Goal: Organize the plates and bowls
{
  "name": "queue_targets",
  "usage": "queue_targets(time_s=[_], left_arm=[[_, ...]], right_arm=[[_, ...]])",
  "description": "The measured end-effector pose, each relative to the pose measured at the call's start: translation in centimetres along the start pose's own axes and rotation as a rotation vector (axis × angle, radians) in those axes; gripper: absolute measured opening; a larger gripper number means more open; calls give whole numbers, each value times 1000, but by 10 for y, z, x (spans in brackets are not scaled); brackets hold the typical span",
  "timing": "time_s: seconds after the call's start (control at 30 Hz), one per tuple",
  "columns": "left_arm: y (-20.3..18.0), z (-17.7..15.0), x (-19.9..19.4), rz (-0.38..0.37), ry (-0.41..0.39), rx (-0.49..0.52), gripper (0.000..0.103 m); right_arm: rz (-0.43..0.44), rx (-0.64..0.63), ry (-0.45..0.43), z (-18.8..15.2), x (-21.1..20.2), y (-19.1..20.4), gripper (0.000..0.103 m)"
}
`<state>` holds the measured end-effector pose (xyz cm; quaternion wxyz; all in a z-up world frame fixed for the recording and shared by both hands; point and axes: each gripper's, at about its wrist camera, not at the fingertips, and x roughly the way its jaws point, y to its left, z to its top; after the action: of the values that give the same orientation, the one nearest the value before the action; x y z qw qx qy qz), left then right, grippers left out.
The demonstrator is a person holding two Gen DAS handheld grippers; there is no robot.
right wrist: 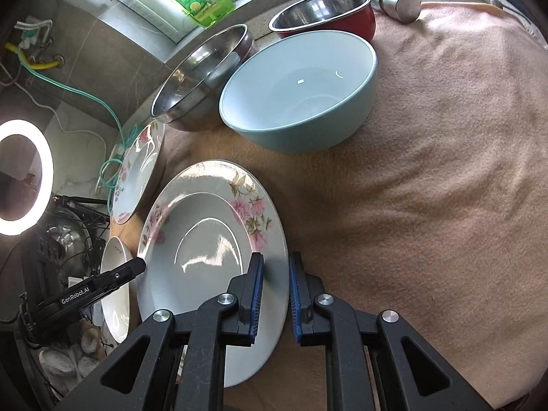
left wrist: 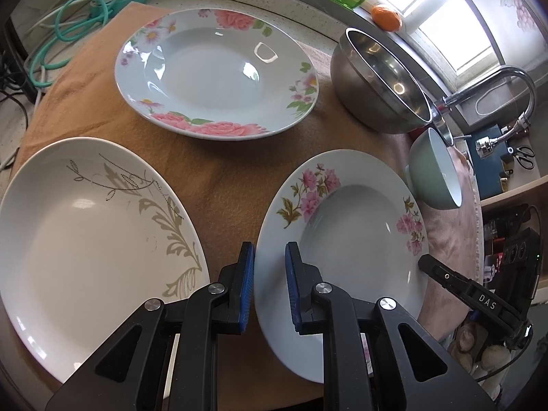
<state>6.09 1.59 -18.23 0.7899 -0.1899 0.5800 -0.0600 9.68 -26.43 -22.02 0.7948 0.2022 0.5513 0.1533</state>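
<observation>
Three plates point(left wrist: 219, 72) and three bowls point(right wrist: 298, 92) lying unstacked on desk; both grippers point(left wrist: 270, 284) point(right wrist: 276, 294) apparently pinching the pink-flowered plate's point(left wrist: 342, 239) rim.

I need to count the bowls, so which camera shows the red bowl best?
The right wrist view: the red bowl sits at the back, behind the blue bowl, red wall and steel inside visible. The left wrist view does not show it.
</observation>
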Motion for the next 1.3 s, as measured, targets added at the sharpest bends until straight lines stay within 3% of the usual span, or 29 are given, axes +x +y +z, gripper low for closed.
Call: queue_targets(time_s=[1.3], left_arm=[[5,-25,-8,6,-5,-4,16]], right_arm=[[-2,-8,13,-8,3,5,13]])
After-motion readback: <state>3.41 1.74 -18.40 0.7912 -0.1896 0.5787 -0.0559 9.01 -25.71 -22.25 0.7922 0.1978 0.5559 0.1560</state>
